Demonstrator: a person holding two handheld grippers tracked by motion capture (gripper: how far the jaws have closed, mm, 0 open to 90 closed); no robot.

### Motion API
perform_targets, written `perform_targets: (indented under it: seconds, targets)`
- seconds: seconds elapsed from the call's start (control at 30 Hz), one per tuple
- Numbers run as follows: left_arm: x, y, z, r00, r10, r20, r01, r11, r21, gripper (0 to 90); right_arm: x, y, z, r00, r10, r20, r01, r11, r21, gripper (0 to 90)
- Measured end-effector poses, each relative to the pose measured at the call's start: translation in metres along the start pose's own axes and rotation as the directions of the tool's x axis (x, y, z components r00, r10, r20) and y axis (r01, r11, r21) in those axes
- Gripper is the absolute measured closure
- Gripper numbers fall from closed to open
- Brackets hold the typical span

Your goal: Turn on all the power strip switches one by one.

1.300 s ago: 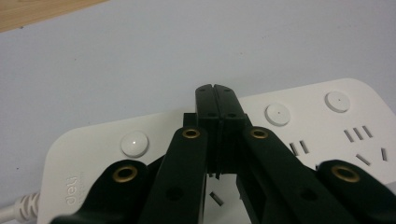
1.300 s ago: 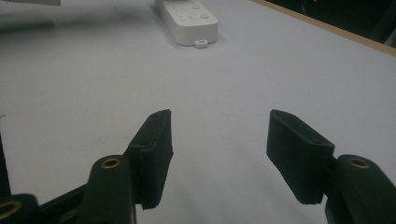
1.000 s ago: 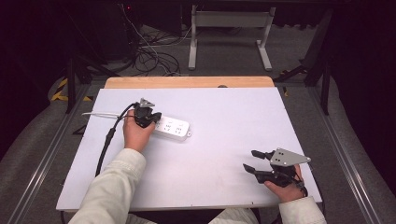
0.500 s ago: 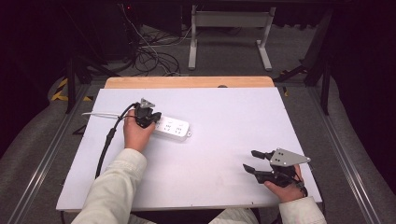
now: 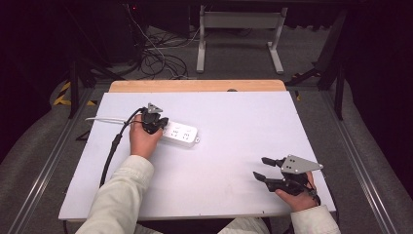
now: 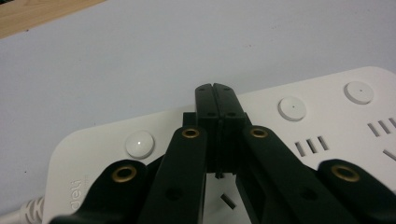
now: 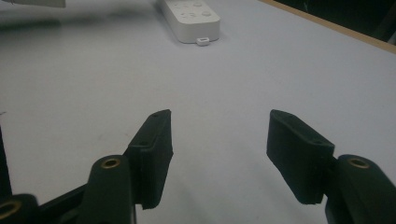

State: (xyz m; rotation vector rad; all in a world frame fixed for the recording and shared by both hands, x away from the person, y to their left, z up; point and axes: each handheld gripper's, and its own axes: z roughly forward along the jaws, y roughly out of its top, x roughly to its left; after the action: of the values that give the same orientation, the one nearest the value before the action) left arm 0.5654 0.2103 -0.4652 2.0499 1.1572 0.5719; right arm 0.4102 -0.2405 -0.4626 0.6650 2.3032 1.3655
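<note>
1. Closest in, the left gripper has its jaws pressed flat together with nothing between them, tips poised over or on a white power strip near its round buttons; contact itself cannot be judged.
2. Outward from there, the power strip lies flat on the left half of the white table, its white cord running off toward the left edge.
3. Well apart, the right gripper rests near the front right corner, jaws spread wide and empty, pointing across bare tabletop toward the strip.
4. Judging by this, the work looks like pressing a switch on the strip; whether the press has registered cannot be told, and the right gripper has no part in it yet.
</note>
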Motion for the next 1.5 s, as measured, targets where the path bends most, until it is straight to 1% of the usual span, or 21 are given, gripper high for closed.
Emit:
perform_targets:
  seconds: [0.17, 0.27, 0.4, 0.6, 0.7, 0.73, 0.77, 0.8, 0.83, 0.87, 0.9, 0.93, 1.03, 1.17, 1.2, 1.23, 1.27, 1.3, 1.33, 1.37, 1.5]
  targets:
    - [-0.003, 0.002, 0.000, 0.9997, 0.016, -0.021, -0.016, 0.9997, 0.017, 89.9, 0.000, 0.000, 0.000, 1.0000, 0.000, -0.002, 0.000, 1.000, 0.001, 41.0]
    - [-0.005, 0.003, 0.001, 0.9996, 0.015, -0.026, -0.014, 0.9996, 0.025, 90.0, 0.000, 0.000, 0.000, 1.0000, 0.001, -0.002, -0.001, 1.000, 0.001, 41.0]
    - [-0.007, 0.004, 0.001, 0.9981, 0.043, -0.044, -0.041, 0.9985, 0.036, 90.0, 0.000, 0.000, 0.000, 1.0000, 0.003, -0.004, -0.003, 1.000, 0.001, 41.0]
    - [-0.006, 0.006, 0.002, 0.9997, 0.013, -0.022, -0.012, 0.9987, 0.049, 90.0, 0.000, 0.000, 0.001, 1.0000, 0.006, -0.006, -0.006, 1.000, 0.001, 41.0]
    - [-0.009, 0.007, 0.002, 0.9984, 0.040, -0.040, -0.038, 0.9976, 0.058, 90.0, 0.000, 0.000, 0.000, 0.9999, 0.008, -0.006, -0.008, 1.000, 0.003, 41.0]
    - [-0.008, 0.007, 0.002, 0.9985, 0.037, -0.039, -0.035, 0.9979, 0.054, 90.0, 0.000, 0.000, 0.000, 0.9999, 0.008, -0.006, -0.008, 1.000, 0.003, 41.0]
    - [-0.006, 0.008, 0.000, 0.9982, 0.029, -0.052, -0.027, 0.9990, 0.036, 90.0, 0.000, 0.000, 0.000, 0.9999, 0.010, -0.005, -0.010, 1.000, -0.002, 41.0]
    - [-0.006, 0.008, 0.000, 0.9982, 0.029, -0.052, -0.027, 0.9990, 0.036, 90.0, 0.000, 0.000, 0.000, 0.9999, 0.010, -0.004, -0.010, 1.000, -0.004, 41.0]
    - [-0.004, 0.009, -0.006, 0.9994, -0.028, -0.020, 0.027, 0.9992, -0.028, 90.0, -0.001, 0.000, -0.001, 0.9999, 0.010, -0.003, -0.010, 1.000, -0.006, 41.0]
    - [-0.004, 0.009, -0.006, 0.9994, -0.028, -0.020, 0.027, 0.9992, -0.028, 89.9, -0.001, -0.001, -0.001, 1.0000, 0.009, -0.001, -0.009, 1.000, -0.005, 41.0]
    - [-0.005, 0.012, -0.008, 0.9993, -0.038, 0.001, 0.038, 0.9982, -0.047, 89.9, -0.001, -0.001, -0.001, 1.0000, 0.009, -0.001, -0.009, 1.000, -0.005, 41.0]
    - [-0.007, 0.015, -0.011, 0.9993, -0.037, 0.012, 0.038, 0.9972, -0.065, 90.0, -0.002, -0.001, -0.001, 0.9999, 0.014, -0.002, -0.014, 1.000, -0.007, 41.0]
    - [-0.013, 0.021, -0.017, 0.9987, -0.025, 0.044, 0.029, 0.9961, -0.083, 89.9, -0.001, 0.000, 0.000, 0.9999, 0.013, -0.003, -0.013, 1.000, -0.003, 41.0]
    - [-0.020, 0.021, -0.015, 0.9984, -0.001, 0.056, 0.005, 0.9975, -0.071, 89.9, -0.001, -0.001, -0.001, 0.9999, 0.011, -0.002, -0.011, 1.000, -0.006, 41.0]
    - [-0.021, 0.020, -0.014, 0.9981, -0.003, 0.062, 0.007, 0.9978, -0.066, 89.9, -0.001, -0.001, -0.001, 0.9999, 0.011, -0.002, -0.011, 1.000, -0.007, 41.0]
    - [-0.022, 0.019, -0.013, 0.9984, 0.009, 0.055, -0.005, 0.9978, -0.066, 89.9, -0.001, 0.000, -0.001, 0.9999, 0.011, 0.001, -0.011, 1.000, -0.007, 41.0]
    - [-0.024, 0.019, -0.012, 0.9977, 0.002, 0.068, 0.002, 0.9981, -0.061, 89.9, -0.001, 0.000, -0.001, 0.9999, 0.011, 0.001, -0.011, 1.000, -0.007, 41.0]
    - [-0.024, 0.019, -0.011, 0.9977, 0.011, 0.067, -0.007, 0.9982, -0.060, 89.9, 0.000, 0.000, -0.001, 0.9999, 0.011, 0.000, -0.011, 1.000, -0.007, 41.0]
    - [-0.026, 0.018, -0.010, 0.9971, 0.003, 0.076, 0.002, 0.9982, -0.060, 89.9, -0.001, 0.000, -0.001, 0.9999, 0.012, 0.000, -0.012, 1.000, -0.007, 41.0]
    - [-0.026, 0.018, -0.009, 0.9965, 0.006, 0.084, -0.001, 0.9984, -0.057, 89.9, -0.001, 0.000, -0.001, 0.9999, 0.011, -0.001, -0.011, 1.000, -0.006, 41.0]
    - [-0.029, 0.016, -0.004, 0.9959, 0.017, 0.088, -0.013, 0.9988, -0.046, 89.9, -0.001, 0.000, -0.001, 0.9999, 0.011, -0.001, -0.011, 1.000, -0.007, 41.0]
